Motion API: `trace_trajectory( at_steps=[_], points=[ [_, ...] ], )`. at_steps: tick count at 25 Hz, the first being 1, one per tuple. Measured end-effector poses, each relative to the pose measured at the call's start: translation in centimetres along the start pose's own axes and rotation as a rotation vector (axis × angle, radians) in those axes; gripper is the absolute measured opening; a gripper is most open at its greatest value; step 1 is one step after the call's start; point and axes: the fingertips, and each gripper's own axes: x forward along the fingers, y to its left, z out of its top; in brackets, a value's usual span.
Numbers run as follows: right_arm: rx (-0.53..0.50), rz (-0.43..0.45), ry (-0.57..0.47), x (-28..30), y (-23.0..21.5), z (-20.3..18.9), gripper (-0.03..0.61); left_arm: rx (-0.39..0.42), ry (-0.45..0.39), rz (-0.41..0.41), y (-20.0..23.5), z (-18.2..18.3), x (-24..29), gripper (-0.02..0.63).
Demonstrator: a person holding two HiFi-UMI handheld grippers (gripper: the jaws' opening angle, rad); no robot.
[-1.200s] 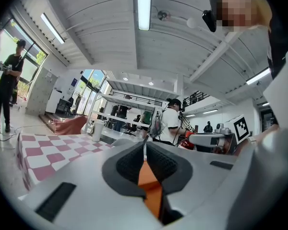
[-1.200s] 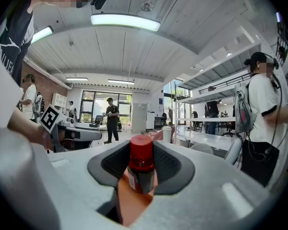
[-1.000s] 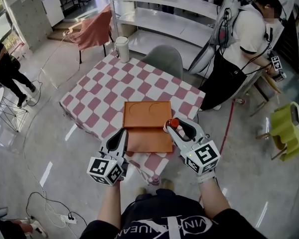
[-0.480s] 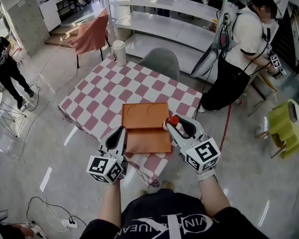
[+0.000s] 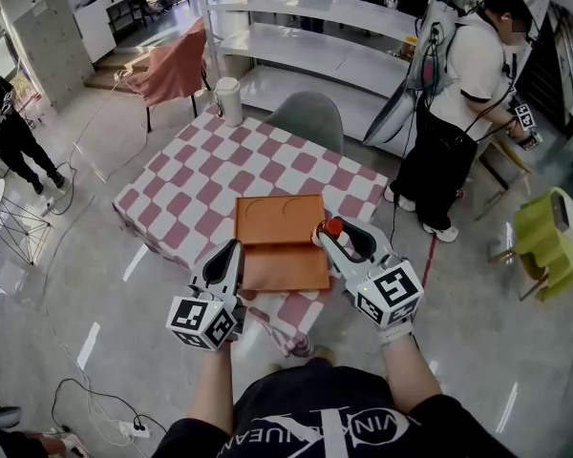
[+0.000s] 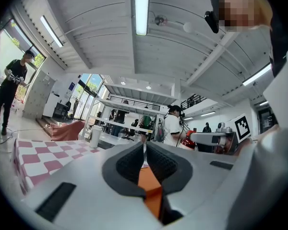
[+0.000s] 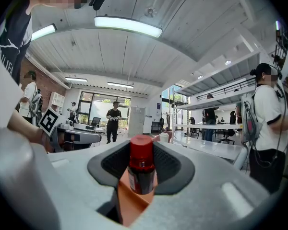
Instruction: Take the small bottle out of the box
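The small dark bottle (image 5: pixel 333 228) with a red cap (image 7: pixel 141 150) stands upright between the pads of my right gripper (image 5: pixel 337 239), which is shut on it just off the right edge of the orange box (image 5: pixel 279 219). In the right gripper view my right gripper (image 7: pixel 142 172) clamps the bottle body (image 7: pixel 141 178) from both sides. The box lies open and flat on the pink-and-white checked table (image 5: pixel 186 175). My left gripper (image 5: pixel 232 252) hovers at the box's front left edge. In the left gripper view its pads (image 6: pixel 132 163) meet with nothing between them, my left gripper (image 6: pixel 145 152) being shut.
A white jug (image 5: pixel 232 97) stands on the table's far corner, and a grey chair (image 5: pixel 311 117) sits behind the table. A person (image 5: pixel 463 93) stands at the right by white shelving (image 5: pixel 296 41). A yellow-green chair (image 5: pixel 552 241) is at far right. Cables (image 5: pixel 95 404) lie on the floor.
Both grippers hold almost the same places, the bottle still in the right one. The person at the right has shifted their feet.
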Motion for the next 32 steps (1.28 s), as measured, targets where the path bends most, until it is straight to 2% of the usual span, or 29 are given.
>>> trace_trajectory(
  at_steps=[32],
  points=[
    [-0.004, -0.019, 0.006, 0.4, 1.0, -0.3, 0.143, -0.008, 0.009, -0.011, 1.1, -0.3, -0.7, 0.025]
  ],
)
